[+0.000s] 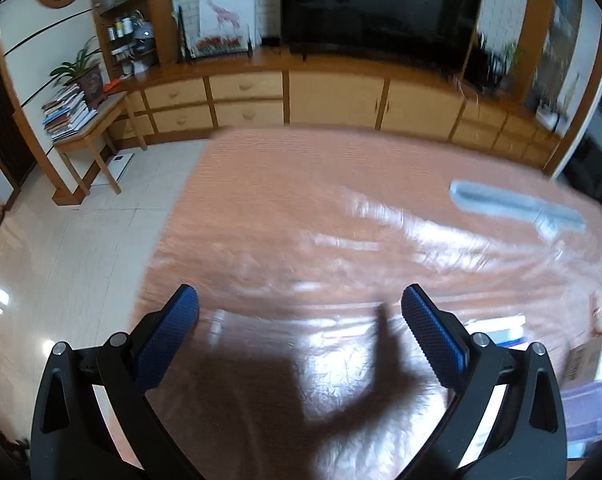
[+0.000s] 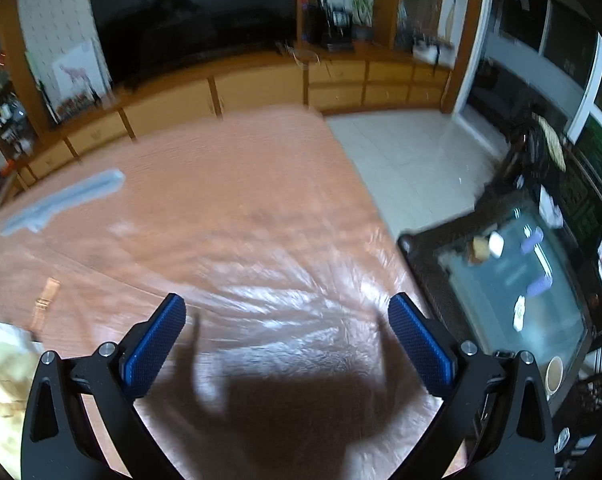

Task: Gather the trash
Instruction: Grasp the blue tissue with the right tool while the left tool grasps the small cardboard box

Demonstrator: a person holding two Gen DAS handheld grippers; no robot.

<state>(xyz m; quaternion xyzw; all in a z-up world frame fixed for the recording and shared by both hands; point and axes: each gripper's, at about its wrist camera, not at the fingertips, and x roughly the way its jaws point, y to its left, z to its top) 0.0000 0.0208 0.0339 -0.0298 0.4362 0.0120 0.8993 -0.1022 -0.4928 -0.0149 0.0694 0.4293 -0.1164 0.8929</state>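
Note:
Both views look down on a table under a pink cloth with a shiny clear cover point(image 1: 321, 216). My left gripper point(image 1: 299, 300) is open and empty above the table's near part. My right gripper point(image 2: 287, 310) is open and empty above the table's right side point(image 2: 241, 216). A long grey-blue item point(image 1: 517, 206) lies at the far right in the left wrist view and also shows far left in the right wrist view point(image 2: 61, 200). A small tan piece point(image 2: 45, 306) lies at the left. Pale crumpled material point(image 2: 5, 380) shows at the lower left edge. Both frames are blurred.
Paper and boxed items point(image 1: 581, 356) lie at the table's right edge. A wooden cabinet point(image 1: 333, 100) with a dark TV point(image 1: 377, 8) runs behind. A small side table with books point(image 1: 67, 116) stands left. A dark glass-topped table point(image 2: 513, 280) with small items and a cup point(image 2: 554, 374) stands right.

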